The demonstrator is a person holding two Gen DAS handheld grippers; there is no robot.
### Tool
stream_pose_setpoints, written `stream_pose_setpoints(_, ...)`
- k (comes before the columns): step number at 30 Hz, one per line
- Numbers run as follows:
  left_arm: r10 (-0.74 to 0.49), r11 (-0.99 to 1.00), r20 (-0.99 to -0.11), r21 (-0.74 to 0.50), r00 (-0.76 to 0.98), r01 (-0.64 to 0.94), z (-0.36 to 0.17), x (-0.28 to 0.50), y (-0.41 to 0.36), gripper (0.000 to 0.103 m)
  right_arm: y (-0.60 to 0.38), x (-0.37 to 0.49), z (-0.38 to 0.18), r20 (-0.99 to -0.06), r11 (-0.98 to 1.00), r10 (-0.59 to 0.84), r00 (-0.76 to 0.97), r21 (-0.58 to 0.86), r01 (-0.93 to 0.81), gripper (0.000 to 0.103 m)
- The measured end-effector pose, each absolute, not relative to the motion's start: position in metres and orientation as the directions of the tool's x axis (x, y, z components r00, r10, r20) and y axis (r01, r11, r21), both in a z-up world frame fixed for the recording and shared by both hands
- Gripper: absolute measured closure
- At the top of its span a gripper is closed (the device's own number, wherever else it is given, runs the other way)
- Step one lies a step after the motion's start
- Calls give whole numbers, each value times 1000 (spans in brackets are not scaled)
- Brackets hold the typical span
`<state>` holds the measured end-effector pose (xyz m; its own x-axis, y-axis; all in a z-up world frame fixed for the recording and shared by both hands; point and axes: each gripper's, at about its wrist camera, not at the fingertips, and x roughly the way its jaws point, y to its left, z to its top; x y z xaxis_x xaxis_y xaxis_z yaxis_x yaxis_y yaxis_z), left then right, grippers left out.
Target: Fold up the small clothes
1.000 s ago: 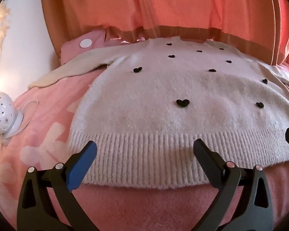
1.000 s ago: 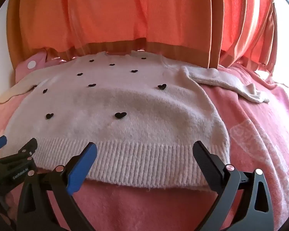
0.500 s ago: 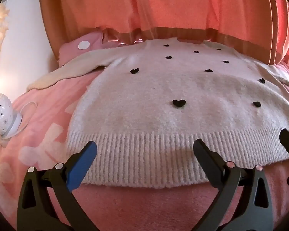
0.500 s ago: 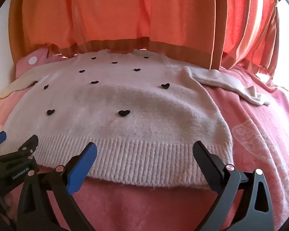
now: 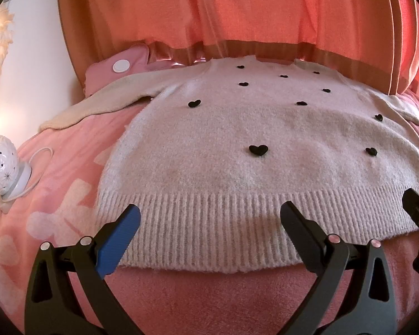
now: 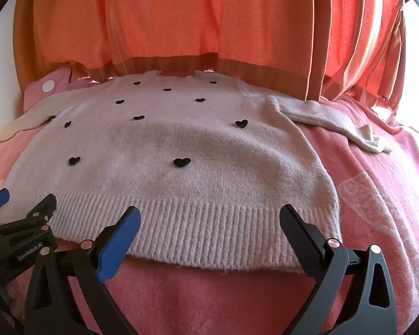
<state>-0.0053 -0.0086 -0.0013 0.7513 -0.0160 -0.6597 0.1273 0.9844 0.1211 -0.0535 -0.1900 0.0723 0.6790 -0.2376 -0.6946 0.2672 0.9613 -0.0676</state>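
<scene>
A home bedroom is indicated by the pink patterned bed blanket, orange pleated curtains and white perforated ceramic lamp at left.

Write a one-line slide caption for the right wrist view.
Open right gripper poised at the ribbed hem of a flat pale sweater with black hearts, on a pink blanket.

Both wrist cameras sit low and close behind their spread fingers, facing the orange curtain across the pink bedspread. Each takes in the heart-dotted sweater, the left view toward the lamp, the right toward the far sleeve.
</scene>
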Motion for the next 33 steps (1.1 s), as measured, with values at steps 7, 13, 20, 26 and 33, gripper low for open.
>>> stream_pose_setpoints(7,-16,985,-659,121,752,127,-2,-6,-9,5,-190,-54,73,-695,961,-237,679,-66,268,5)
stream_pose_setpoints(13,-17,984,-658,122,753,129,-2,-6,-10,5,-189,-54,72,-695,961,-237,679,-67,267,5)
stream_pose_setpoints(20,-18,984,-657,121,754,130,-2,-6,-9,5,-188,-53,72,-696,961,-236,678,-63,270,5)
stream_pose_setpoints(26,-19,984,-657,121,754,129,-3,-7,-9,5,-189,-54,73,-695,961,-236,679,-64,269,5)
stream_pose_setpoints(33,-20,984,-657,120,754,131,-3,-7,-8,5,-188,-53,71,-699,960,-231,677,-52,274,5)
